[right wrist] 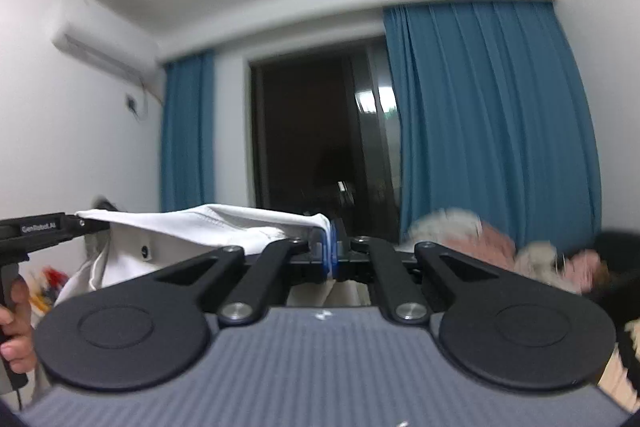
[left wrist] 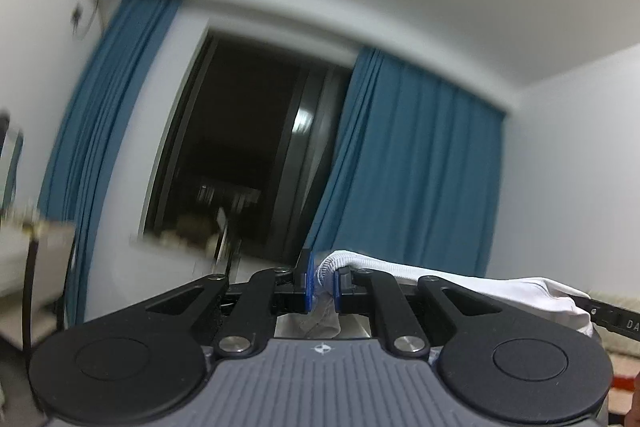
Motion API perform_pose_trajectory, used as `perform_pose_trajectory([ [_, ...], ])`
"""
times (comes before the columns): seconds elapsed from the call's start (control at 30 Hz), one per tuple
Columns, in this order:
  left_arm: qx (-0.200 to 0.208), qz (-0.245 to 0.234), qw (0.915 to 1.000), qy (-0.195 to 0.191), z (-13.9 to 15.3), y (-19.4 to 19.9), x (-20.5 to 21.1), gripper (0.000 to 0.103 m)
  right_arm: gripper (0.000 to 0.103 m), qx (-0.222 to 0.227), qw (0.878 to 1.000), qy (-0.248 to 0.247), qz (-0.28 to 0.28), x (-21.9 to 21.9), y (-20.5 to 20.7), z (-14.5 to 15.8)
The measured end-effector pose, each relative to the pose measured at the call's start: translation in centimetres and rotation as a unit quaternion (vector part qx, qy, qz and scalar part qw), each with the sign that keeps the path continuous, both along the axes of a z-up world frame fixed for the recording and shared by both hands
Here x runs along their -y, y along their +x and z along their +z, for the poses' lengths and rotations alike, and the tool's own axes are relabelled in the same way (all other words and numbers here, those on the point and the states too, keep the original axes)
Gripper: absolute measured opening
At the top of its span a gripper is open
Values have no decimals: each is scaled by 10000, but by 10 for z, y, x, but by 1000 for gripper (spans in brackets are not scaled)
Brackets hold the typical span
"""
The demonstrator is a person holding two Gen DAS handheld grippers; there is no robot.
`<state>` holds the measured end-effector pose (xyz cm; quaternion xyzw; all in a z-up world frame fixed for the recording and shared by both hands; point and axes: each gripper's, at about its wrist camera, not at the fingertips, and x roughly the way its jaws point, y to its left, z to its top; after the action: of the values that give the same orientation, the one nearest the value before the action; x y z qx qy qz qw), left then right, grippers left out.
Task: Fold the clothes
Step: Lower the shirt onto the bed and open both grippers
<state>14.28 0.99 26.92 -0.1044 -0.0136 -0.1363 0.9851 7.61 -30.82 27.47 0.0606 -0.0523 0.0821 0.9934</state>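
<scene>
Room backdrop, both views: blue curtains (right wrist: 492, 131) flank a dark window (left wrist: 240, 147) across the middle of each frame, with an air conditioner (right wrist: 104, 57) at upper left of the right-wrist view; both cameras look roughly level across the room, so the surface below does not show, which suggests the cloth is raised clear of it. Garment (right wrist: 192, 227): white, stretched as a band from the centre of the right-wrist view out to its left edge, with slack cloth hanging beneath at lower left; in the left-wrist view the same cloth runs from the centre to the right edge. It is likely held taut between two points so that it hangs flat and its edges can be matched before a fold. Soft pink-and-cream pile (right wrist: 500, 251), right of centre in the right-wrist view: blurred, identity unclear. Left gripper (left wrist: 323, 281): nearly closed, its blue pads pinching a ribbed hem, probably a collar or cuff, at lower centre. Right gripper (right wrist: 330, 253): fully closed on a thin edge of the garment at lower centre. A hand (right wrist: 16, 323) at the lower left edge of the right-wrist view grasps the handle of the left gripper.
</scene>
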Motion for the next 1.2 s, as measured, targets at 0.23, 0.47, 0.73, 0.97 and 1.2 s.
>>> perform_pose_trajectory([
  [0.23, -1077, 286, 9928, 442, -139, 228, 39, 11, 5, -935, 9943, 13, -504, -24, 216, -118],
  [0.47, -2550, 136, 9653, 547, -327, 405, 49, 12, 5, -2195, 9728, -104, -740, -11, 410, -272],
  [0.73, -3514, -210, 9283, 1195, -421, 512, 13, 74, 35, -3640, 9287, 238, -670, 11, 481, -390],
  [0.97, -3468, -410, 9164, 1958, -357, 464, 24, 97, 78, -3900, 9185, 534, -381, 18, 452, -362],
  [1.2, -2599, -240, 9479, 1826, -275, 311, 24, 98, 78, -3100, 9498, 305, -307, -11, 342, -301],
])
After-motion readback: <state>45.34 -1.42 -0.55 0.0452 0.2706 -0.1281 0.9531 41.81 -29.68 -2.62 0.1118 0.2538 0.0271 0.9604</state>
